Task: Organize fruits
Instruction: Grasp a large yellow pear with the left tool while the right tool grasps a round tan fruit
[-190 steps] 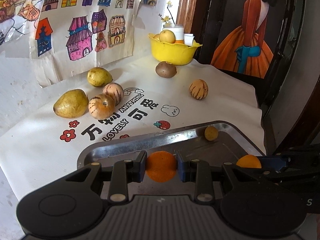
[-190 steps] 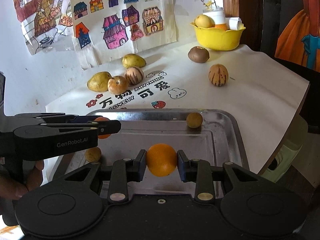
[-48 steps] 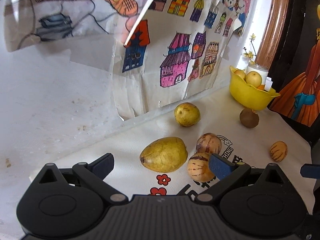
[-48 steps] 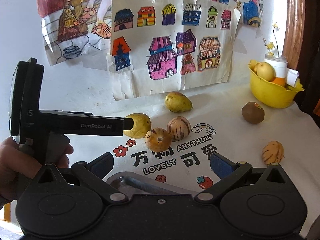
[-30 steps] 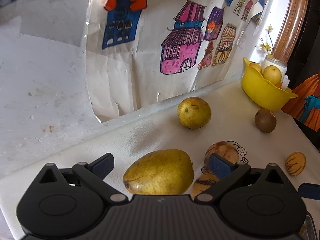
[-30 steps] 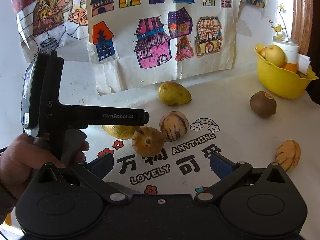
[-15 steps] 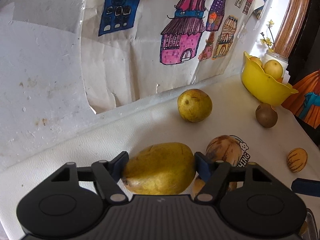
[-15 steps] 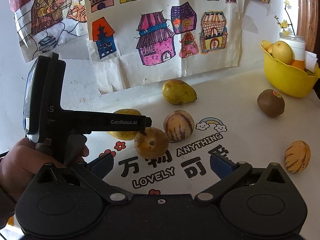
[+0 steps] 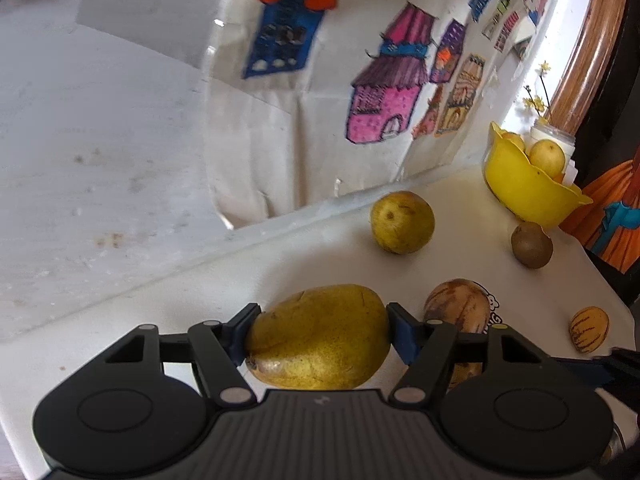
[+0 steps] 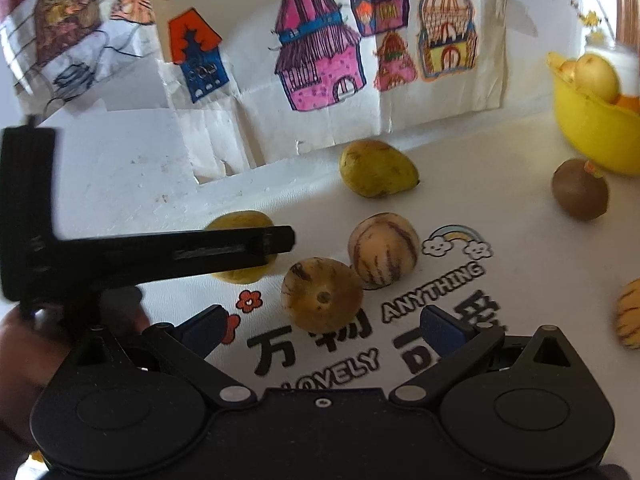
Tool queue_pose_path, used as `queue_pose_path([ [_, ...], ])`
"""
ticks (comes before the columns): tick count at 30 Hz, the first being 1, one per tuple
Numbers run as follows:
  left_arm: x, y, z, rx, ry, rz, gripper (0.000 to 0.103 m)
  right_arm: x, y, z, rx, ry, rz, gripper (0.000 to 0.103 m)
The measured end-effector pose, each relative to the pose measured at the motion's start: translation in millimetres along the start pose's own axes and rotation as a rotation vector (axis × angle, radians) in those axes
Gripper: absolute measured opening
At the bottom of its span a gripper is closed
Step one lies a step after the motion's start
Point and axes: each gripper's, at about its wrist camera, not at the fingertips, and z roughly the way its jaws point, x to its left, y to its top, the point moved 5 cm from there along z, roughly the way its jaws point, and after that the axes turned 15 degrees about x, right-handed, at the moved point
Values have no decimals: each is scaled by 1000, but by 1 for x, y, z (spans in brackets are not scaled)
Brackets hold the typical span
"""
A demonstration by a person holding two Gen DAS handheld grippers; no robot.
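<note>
My left gripper (image 9: 318, 334) is shut on a large yellow pear (image 9: 320, 338), its blue pads pressed on both ends; the pear also shows in the right wrist view (image 10: 240, 222), partly behind the left gripper's black body (image 10: 160, 252). My right gripper (image 10: 324, 328) is open and empty, just in front of a striped tan melon (image 10: 322, 294). A second striped melon (image 10: 384, 254) lies beside it, a third (image 9: 589, 328) at the right. A smaller pear (image 9: 402, 222) lies near the wall.
A yellow bowl (image 9: 520, 188) with fruit stands at the back right, a brown kiwi (image 9: 532, 245) before it. Children's house drawings (image 10: 320, 60) hang on the white wall behind. The white printed cloth (image 10: 480, 208) covers the table; its right edge drops off.
My left gripper closed on the large pear, which it only straddled a second ago. My right gripper moved forward toward the striped melons, still open.
</note>
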Motion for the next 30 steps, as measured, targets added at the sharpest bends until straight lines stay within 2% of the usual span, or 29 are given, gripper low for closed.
queue_pose_path([
  [5, 19, 0, -12, -31, 17, -28, 71, 2, 9, 17, 15, 7, 18, 101],
  [13, 40, -2, -19, -41, 29, -65, 71, 0, 18, 34, 37, 22, 58, 84],
  [17, 42, -2, -19, -42, 29, -63, 71, 2, 18, 36, 36, 13, 59, 79],
  [22, 41, -2, -19, -44, 32, -60, 71, 3, 20, 36, 35, -15, 49, 54],
  [30, 40, -5, -20, -44, 35, -56, 71, 8, 14, 28, 30, -4, 27, 52],
])
